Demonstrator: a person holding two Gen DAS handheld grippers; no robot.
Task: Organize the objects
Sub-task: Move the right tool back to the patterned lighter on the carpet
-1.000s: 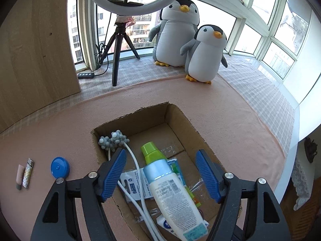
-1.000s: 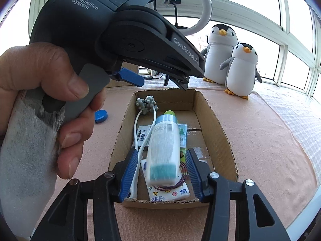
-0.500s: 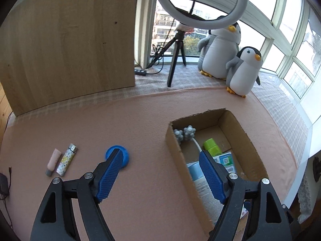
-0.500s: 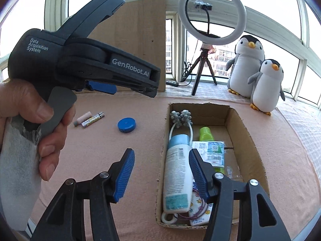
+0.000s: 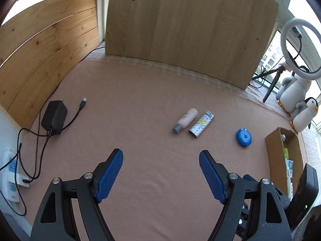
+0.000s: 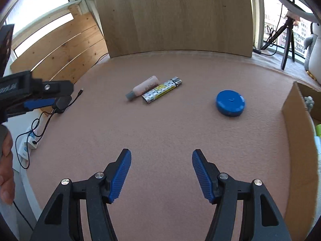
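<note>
Left gripper [image 5: 160, 173]: fingers spread wide, empty, over bare pink table [image 5: 140, 104]. Right gripper [image 6: 161, 173]: same, wide apart, nothing held. Beyond them, pink tube [image 6: 143, 88] and patterned lighter [image 6: 162, 92] lie side by side, touching; blue round case [image 6: 230, 103] sits apart to their right, near cardboard box [image 6: 297, 132] at table's right edge.
</note>
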